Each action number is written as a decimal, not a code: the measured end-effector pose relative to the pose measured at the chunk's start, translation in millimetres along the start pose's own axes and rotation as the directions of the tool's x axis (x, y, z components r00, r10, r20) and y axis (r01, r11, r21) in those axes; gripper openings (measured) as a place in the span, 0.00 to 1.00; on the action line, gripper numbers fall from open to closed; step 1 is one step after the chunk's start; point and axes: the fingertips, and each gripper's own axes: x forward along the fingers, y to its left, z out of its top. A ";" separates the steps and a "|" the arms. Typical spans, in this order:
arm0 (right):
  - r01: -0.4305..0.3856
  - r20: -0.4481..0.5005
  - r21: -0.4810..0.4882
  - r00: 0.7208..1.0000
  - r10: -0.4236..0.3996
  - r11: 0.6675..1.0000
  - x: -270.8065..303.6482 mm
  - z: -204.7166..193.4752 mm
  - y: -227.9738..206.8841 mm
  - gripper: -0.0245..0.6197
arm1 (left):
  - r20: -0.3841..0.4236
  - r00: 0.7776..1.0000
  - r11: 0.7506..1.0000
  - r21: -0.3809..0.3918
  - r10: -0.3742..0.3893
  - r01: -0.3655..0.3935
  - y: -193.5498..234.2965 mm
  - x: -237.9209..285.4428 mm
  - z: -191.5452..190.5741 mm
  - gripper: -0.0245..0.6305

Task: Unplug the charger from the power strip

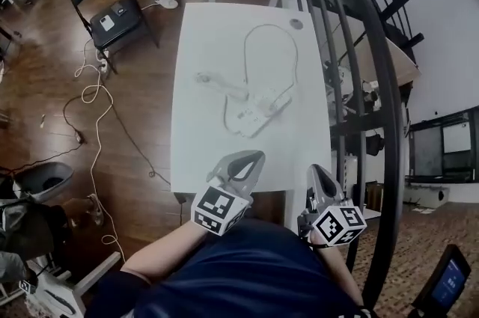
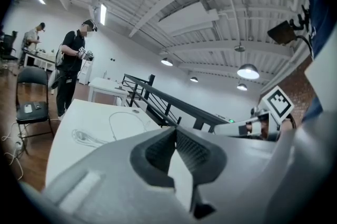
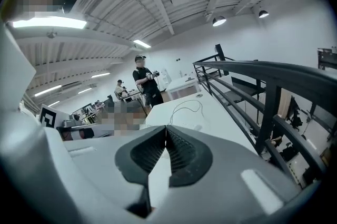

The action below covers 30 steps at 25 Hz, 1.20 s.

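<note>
Both claws are closed with nothing in them. The left claw (image 1: 249, 158) and right claw (image 1: 319, 171) are held side by side over the near edge of the white surface (image 1: 196, 47), and each one's own view shows the pads pressed together.

The power strip (image 1: 257, 113) lies around the middle of the surface, well apart from both claws. A white cable (image 1: 269, 28) loops away from it toward the far end. The charger (image 1: 267, 97) looks like the white lump on top of the strip, but it's all so washed out that I can't tell if it's seated.

There's a black folding chair (image 1: 112, 6) on the wood floor to the left and a dark railing (image 1: 367, 47) on the right.
</note>
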 end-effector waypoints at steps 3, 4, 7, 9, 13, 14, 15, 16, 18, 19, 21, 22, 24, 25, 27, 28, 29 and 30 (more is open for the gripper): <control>-0.024 -0.017 -0.025 1.000 0.023 0.999 35.5 10.9 10.3 0.05 | 0.039 0.999 0.999 0.034 0.015 -0.016 34.6 10.3 13.8 0.05; -0.034 -0.024 -0.041 0.999 0.033 0.999 44.0 13.7 12.9 0.05 | 0.046 0.999 0.999 0.050 0.019 -0.021 43.1 13.9 16.8 0.05; -0.058 -0.049 -0.085 0.997 0.054 0.995 62.2 19.2 13.2 0.05 | 0.032 0.999 0.998 0.058 0.030 -0.032 60.1 27.4 18.6 0.05; -0.076 -0.064 -0.091 0.995 0.070 0.993 73.3 20.3 8.5 0.05 | 0.012 0.999 0.998 0.043 0.053 -0.054 70.0 37.7 15.3 0.05; -0.159 -0.084 -0.069 0.985 0.153 0.985 96.7 18.0 -0.9 0.05 | 0.024 0.991 0.990 0.060 0.128 -0.130 74.7 55.3 19.6 0.05; -0.187 -0.088 -0.071 0.980 0.180 0.980 100.0 17.5 -2.3 0.05 | 0.042 0.989 0.987 0.079 0.140 -0.143 69.0 56.4 24.6 0.05; -0.216 -0.092 -0.075 0.974 0.209 0.974 103.3 18.4 -2.6 0.05 | 0.058 0.988 0.983 0.100 0.146 -0.151 62.1 56.7 30.5 0.05; -0.248 -0.095 -0.080 0.966 0.240 0.965 107.3 20.6 -1.5 0.05 | 0.066 0.986 0.980 0.118 0.153 -0.160 56.7 56.6 35.2 0.05; -0.309 -0.108 -0.092 0.948 0.299 0.947 117.6 23.8 3.7 0.05 | 0.053 0.982 0.973 0.136 0.183 -0.188 57.3 57.1 35.6 0.05; -0.334 -0.119 -0.100 0.939 0.322 0.937 122.4 23.3 6.2 0.05 | 0.039 0.978 0.968 0.142 0.203 -0.207 62.0 57.5 32.4 0.05; -0.371 -0.145 -0.116 0.924 0.354 0.921 129.3 18.6 9.6 0.05 | 0.011 0.971 0.960 0.147 0.240 -0.239 72.0 58.4 25.5 0.05; -0.387 -0.159 -0.119 0.916 0.368 0.914 131.8 15.7 10.9 0.05 | 0.000 0.967 0.958 0.136 0.256 -0.253 75.8 59.1 22.3 0.05; -0.410 -0.187 -0.121 0.904 0.384 0.904 137.0 10.4 12.6 0.05 | -0.009 0.961 0.956 0.100 0.278 -0.276 81.4 61.5 16.1 0.05; -0.413 -0.200 -0.127 0.901 0.384 0.902 139.7 8.2 12.7 0.05 | -0.013 0.959 0.955 0.088 0.285 -0.283 83.2 62.9 13.0 0.05; -0.403 -0.223 -0.157 0.904 0.365 0.902 145.2 5.2 10.5 0.05 | -0.023 0.955 0.953 0.080 0.295 -0.293 86.5 65.3 6.3 0.05; -0.393 -0.233 -0.177 0.907 0.350 0.902 148.4 3.8 8.7 0.05 | -0.029 0.953 0.951 0.078 0.303 -0.300 89.5 65.8 3.0 0.05; -0.385 -0.244 -0.194 0.910 0.336 0.902 152.0 2.3 7.0 0.06 | -0.035 0.949 0.948 0.074 0.314 -0.310 93.5 65.9 -0.1 0.05; -0.379 -0.256 -0.205 0.911 0.324 0.902 155.5 0.2 5.8 0.07 | -0.041 0.944 0.944 0.070 0.326 -0.323 98.1 65.7 -3.0 0.05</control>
